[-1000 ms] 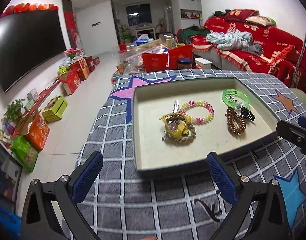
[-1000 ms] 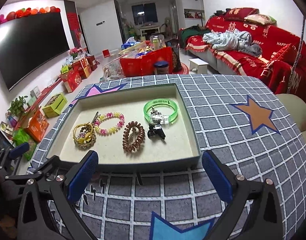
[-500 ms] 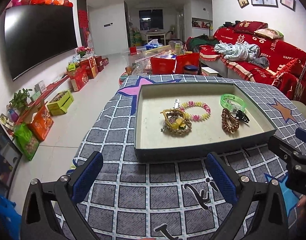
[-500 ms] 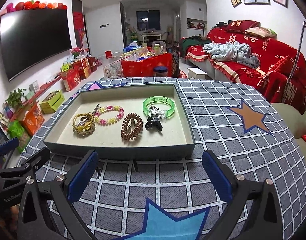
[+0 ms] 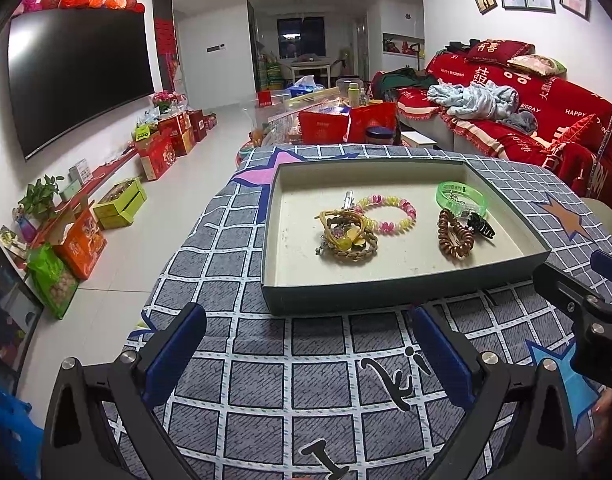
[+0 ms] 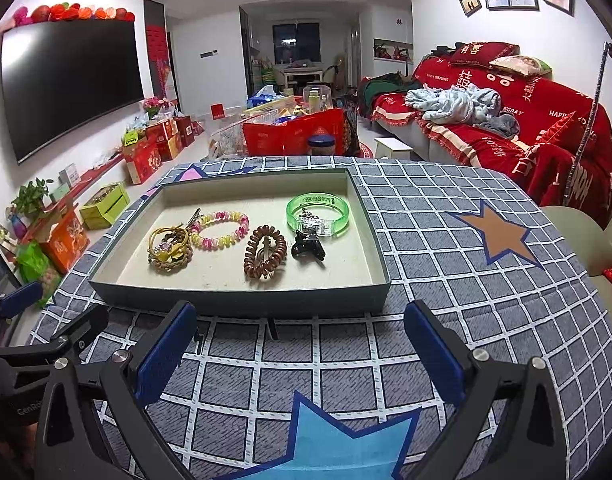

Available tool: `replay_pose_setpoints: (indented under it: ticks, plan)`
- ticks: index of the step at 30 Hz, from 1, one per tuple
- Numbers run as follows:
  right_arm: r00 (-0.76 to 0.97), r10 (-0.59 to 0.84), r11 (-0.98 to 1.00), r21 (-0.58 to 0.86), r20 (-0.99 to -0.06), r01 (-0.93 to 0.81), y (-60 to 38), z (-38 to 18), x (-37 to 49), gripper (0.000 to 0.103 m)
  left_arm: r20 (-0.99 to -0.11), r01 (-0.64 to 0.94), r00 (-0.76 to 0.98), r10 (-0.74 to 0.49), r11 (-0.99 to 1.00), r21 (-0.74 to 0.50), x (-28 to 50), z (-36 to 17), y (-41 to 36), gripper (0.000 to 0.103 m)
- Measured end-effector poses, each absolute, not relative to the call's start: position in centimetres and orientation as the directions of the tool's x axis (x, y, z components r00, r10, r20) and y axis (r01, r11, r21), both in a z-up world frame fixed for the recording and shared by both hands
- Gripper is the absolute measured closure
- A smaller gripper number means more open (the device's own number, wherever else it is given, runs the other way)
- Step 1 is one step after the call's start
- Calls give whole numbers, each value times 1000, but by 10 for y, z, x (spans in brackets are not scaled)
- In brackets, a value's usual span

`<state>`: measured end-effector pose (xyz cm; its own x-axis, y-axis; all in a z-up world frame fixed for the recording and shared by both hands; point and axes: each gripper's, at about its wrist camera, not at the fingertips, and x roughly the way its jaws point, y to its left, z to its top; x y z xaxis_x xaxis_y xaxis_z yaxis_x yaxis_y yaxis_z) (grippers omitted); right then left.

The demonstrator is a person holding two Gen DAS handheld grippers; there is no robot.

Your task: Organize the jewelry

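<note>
So the shallow grey cardboard tray (image 6: 241, 300) is sitting on the grey checked star-print tablecloth (image 6: 446, 264), and all the jewelry is lying inside it. Going left to right: the tangled yellow-and-brown braided bracelets (image 6: 170, 250), then the pink-and-yellow beaded bracelet (image 6: 221, 230) just behind and touching them, then the brown spiral coil hair tie (image 6: 265, 251). The translucent green plastic bangle (image 6: 318, 213) is lying rightmost and further back, with the small black claw clip (image 6: 308, 249) right in front of it.

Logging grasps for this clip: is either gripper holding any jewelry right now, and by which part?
Nothing is held. The left gripper and the right gripper are both open, short of the tray.
</note>
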<state>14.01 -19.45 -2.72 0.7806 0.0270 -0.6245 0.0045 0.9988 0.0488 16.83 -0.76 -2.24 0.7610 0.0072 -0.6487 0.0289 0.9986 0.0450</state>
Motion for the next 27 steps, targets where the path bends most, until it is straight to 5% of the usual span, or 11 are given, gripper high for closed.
replay_pose_setpoints:
  ticks: [27]
  plan:
    - [777,33,999,52,-628,0,-192,-28,141,0,-659,27,752,5,999,39,169,-28,-9,0]
